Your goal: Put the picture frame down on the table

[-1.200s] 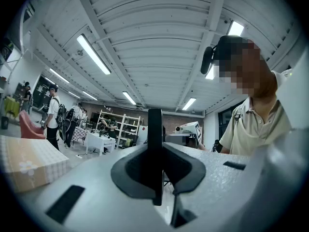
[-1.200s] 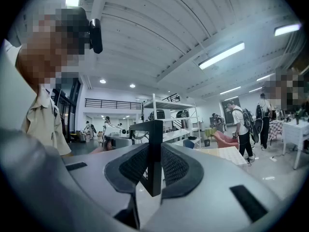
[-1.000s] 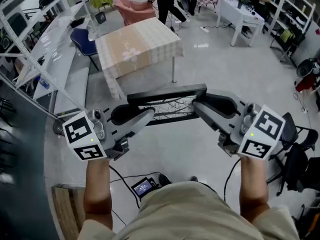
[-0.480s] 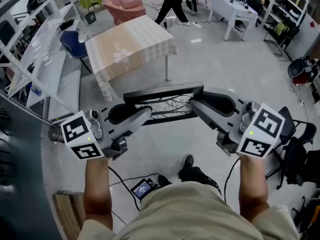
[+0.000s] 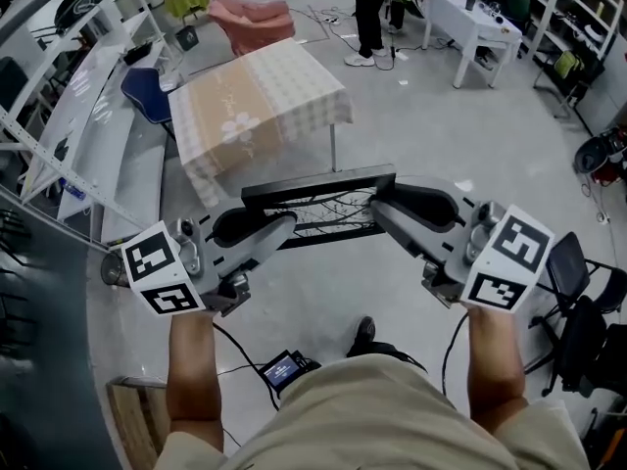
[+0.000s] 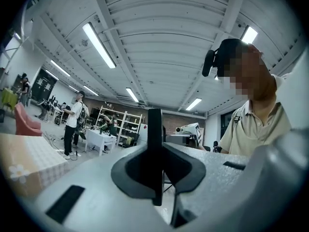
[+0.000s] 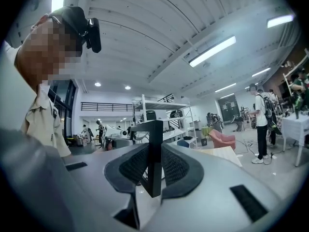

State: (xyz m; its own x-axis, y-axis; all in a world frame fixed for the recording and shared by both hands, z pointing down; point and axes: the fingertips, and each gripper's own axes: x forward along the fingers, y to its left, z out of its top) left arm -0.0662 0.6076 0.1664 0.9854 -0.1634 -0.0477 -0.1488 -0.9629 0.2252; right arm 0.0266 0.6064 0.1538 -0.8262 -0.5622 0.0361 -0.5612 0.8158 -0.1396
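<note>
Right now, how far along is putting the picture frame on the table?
Done: the picture frame is picked up, left gripper and right gripper each shut on an end. In hand: it hangs over the floor, short of the table. Left: reach the table and set it down.

Head view looks down; all views share the picture frame [image 5: 315, 182].

Left claw [image 5: 287, 226], right claw [image 5: 378, 208] — held level, jaws clamped.

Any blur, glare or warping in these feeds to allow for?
Head view: black rectangular picture frame sharp, white metal shelving bows at the edges. Left gripper view: fisheye, dark corners, ceiling strip lights glare. Right gripper view: same warp and dark corners.
</note>
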